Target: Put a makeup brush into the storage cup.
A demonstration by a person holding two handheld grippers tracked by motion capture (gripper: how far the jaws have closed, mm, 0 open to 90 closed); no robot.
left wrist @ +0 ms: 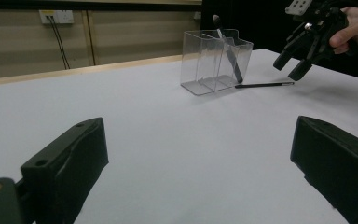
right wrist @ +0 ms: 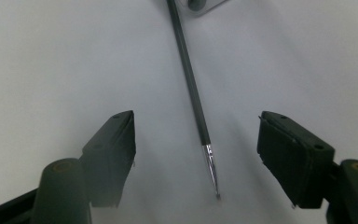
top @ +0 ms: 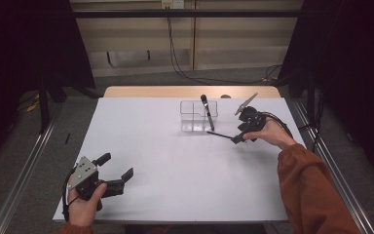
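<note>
Careful, your right gripper [right wrist: 196,158] has its fingers wide open around the thin pen [right wrist: 193,93] beside the clear organizer [top: 198,116], so closing off-center could roll it away.

Thin dark pen [top: 220,134] lay flat on the white table [top: 175,185], well over to the right half, stretched from just beside the front of the clear two-compartment holder [top: 191,117] toward the right. Slender black barrel ended in a short silver tip [right wrist: 211,170] tapered to a fine point. Second, thicker black pen [top: 207,113] stood tilted inside the holder's right compartment, rounded top risen above the rim, lower end down near the front wall.
</note>
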